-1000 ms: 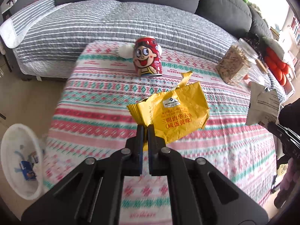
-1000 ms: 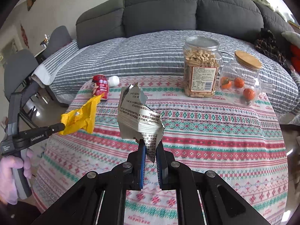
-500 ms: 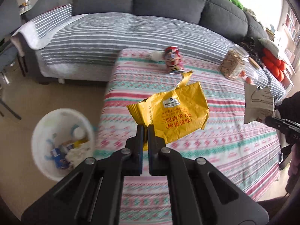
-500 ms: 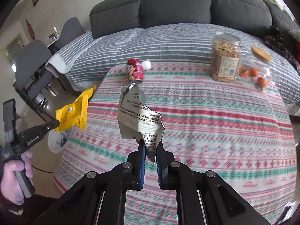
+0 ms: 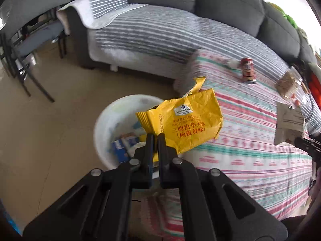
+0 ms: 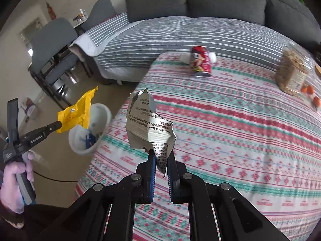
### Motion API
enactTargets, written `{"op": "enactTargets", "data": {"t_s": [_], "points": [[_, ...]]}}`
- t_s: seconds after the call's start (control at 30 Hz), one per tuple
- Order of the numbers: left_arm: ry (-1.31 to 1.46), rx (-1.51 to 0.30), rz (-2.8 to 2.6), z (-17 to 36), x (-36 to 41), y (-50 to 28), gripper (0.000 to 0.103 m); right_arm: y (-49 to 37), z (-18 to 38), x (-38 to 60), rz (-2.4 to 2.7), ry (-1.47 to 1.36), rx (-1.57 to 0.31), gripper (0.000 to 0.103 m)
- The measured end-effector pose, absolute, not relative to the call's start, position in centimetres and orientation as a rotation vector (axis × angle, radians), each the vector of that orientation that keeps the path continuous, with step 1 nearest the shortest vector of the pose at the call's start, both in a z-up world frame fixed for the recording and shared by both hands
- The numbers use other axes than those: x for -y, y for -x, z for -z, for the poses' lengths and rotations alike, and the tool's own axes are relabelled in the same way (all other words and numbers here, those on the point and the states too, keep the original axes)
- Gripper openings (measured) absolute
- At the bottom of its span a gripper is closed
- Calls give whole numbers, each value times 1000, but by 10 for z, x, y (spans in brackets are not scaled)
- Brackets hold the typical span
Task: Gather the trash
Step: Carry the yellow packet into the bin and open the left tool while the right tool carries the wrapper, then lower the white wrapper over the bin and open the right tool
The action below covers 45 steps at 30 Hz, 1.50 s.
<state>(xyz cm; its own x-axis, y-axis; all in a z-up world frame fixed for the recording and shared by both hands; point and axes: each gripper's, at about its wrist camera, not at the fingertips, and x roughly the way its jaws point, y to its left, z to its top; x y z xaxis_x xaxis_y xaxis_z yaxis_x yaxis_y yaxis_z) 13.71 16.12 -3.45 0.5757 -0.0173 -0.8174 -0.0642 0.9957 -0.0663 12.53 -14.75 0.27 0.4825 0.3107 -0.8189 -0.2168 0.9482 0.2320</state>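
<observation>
My left gripper is shut on a yellow snack wrapper, held in the air over a white trash bin on the floor beside the table. From the right wrist view the same yellow wrapper hangs above the bin, which holds several pieces of trash. My right gripper is shut on a torn silver wrapper printed with black text, over the table's left part. That silver wrapper shows at the right edge of the left wrist view.
The table has a patterned red, green and white cloth. A red can, a jar of nuts and small oranges stand at its far side. A grey sofa lies behind, chairs at left.
Both grippers have swung left with their wrappers. The left one has passed from over the table to over the bin; the right one now hangs near the table's left edge.
</observation>
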Motion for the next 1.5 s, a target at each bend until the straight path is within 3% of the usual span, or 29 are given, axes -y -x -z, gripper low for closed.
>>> {"op": "enactTargets", "data": {"t_s": [0.37, 0.47, 0.5, 0.53, 0.57, 0.6, 0.7, 0.8, 1.5], "points": [[117, -994, -108, 54, -193, -145, 7, -144, 12, 94, -390, -84, -1038, 11], [116, -983, -125, 55, -196, -147, 11, -148, 14, 84, -404, -82, -1037, 11], [119, -993, -124, 57, -197, -148, 17, -148, 14, 80, -408, -81, -1037, 11], [123, -1015, -128, 59, -198, -149, 42, -149, 16, 76, -414, -79, -1038, 11], [127, -1031, -131, 61, -200, -150, 74, -150, 17, 72, -420, -78, -1041, 11], [138, -1037, -152, 63, -201, -148, 84, -150, 18, 69, -425, -77, -1043, 11], [127, -1031, -176, 60, -204, -144, 88, -155, 22, 57, -440, -72, -1051, 11], [114, -1004, -183, 57, -210, -137, 101, -160, 27, 44, -459, -72, -1059, 11], [174, -1014, -254, 52, -253, -110, 102, -181, 72, -50, -592, -34, -1063, 14]]}}
